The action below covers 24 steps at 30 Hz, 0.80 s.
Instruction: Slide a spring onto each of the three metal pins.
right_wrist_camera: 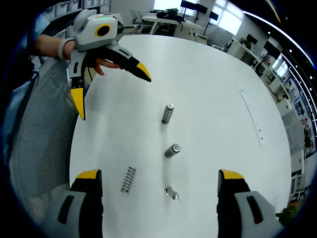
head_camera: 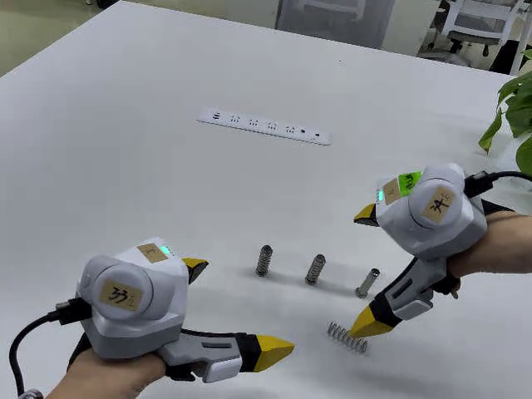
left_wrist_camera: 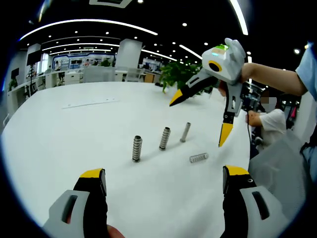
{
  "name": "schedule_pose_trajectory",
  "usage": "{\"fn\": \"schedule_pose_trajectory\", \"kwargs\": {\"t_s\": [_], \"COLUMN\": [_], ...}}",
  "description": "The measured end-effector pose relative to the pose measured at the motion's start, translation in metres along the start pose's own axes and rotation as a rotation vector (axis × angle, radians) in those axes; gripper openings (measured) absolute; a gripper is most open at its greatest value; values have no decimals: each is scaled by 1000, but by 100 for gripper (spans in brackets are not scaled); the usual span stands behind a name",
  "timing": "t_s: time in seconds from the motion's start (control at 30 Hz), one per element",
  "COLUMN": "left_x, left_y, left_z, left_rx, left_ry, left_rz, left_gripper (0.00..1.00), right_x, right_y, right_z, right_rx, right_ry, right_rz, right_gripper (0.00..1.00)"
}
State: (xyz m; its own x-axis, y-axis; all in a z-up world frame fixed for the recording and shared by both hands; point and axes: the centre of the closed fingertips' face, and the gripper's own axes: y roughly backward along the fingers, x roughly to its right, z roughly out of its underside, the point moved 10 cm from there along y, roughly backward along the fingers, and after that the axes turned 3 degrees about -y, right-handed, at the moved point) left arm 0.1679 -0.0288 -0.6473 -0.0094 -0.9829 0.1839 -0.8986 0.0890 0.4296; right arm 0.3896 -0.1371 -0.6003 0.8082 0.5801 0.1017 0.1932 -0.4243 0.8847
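Your left gripper (head_camera: 239, 306) and right gripper (head_camera: 363, 268) both gape wide, empty. The loose spring (head_camera: 347, 337) lies flat at seven o'clock from the bare pin (head_camera: 367, 283), just beside your right gripper's lower tip.

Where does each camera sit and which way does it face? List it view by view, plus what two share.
Head view: on the headset, looking forward and down at the table; the left gripper, right gripper and a forearm show.
Left gripper view: on the left gripper, looking along its open jaws past the bare pin toward the right gripper.
Right gripper view: on the right gripper, looking along its open jaws, bare pin nearest, toward the left gripper.
Shared: both gripper views show the loose spring.
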Motion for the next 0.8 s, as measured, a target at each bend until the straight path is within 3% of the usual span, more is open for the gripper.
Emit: {"fn": "schedule_pose_trajectory", "kwargs": {"t_s": [0.27,0.43,0.57,0.8], "left_x": [-9,-9,-8,-6], "left_y": [4,2,0,-1], "left_z": [-3,-5,-9,-9], "left_rx": [-13,-32,-38,-63], "left_ry": [-8,-33,-45,-68], "left_rz": [10,32,54,86], "left_gripper": [100,100,100,100], "right_x": [-13,-23,-29,-44], "right_y": [8,11,15,21], "right_z": [25,40,52,64], "right_rx": [66,67,91,119], "right_ry": [-144,-179,-249,-299], "right_rz": [33,50,76,117], "right_gripper": [99,99,99,99]}}
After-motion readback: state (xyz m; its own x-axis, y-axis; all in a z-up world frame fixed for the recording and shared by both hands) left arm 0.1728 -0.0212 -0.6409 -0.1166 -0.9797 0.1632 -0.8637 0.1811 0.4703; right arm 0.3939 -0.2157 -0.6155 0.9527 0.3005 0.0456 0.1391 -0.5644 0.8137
